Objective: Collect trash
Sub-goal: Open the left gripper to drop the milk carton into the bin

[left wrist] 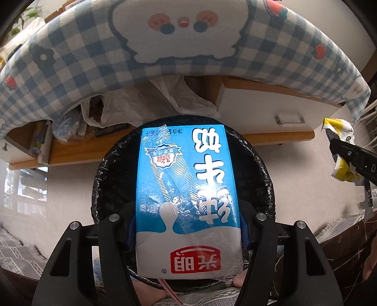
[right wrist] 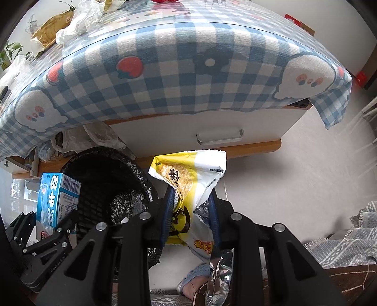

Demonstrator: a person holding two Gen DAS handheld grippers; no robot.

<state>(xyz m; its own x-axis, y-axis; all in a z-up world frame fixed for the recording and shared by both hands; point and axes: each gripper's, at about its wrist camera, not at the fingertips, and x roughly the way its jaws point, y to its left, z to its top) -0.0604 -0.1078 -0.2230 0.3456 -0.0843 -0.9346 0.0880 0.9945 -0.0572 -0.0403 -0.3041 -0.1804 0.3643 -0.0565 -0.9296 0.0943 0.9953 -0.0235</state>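
My left gripper (left wrist: pixel 187 226) is shut on a blue and white milk carton (left wrist: pixel 186 193), held upside down right above the black-lined trash bin (left wrist: pixel 113 179). A straw wrapper is stuck on the carton's face. My right gripper (right wrist: pixel 192 202) is shut on a yellow and white snack wrapper (right wrist: pixel 188 174), held to the right of the bin (right wrist: pixel 103 179). The carton (right wrist: pixel 56 197) and the left gripper (right wrist: pixel 47 230) show at the right wrist view's lower left. The wrapper (left wrist: pixel 341 150) and the right gripper's finger (left wrist: pixel 348 153) show at the left wrist view's right edge.
A low table with a blue checked cloth (left wrist: pixel 70 58) stands behind the bin, with a white drawer (right wrist: pixel 212 131) and plastic bags (left wrist: pixel 132 103) beneath. Crumpled bags and paper (right wrist: pixel 77 21) lie on the tabletop. A patterned rug (right wrist: pixel 348 242) and a slippered foot (right wrist: pixel 195 280) are near me.
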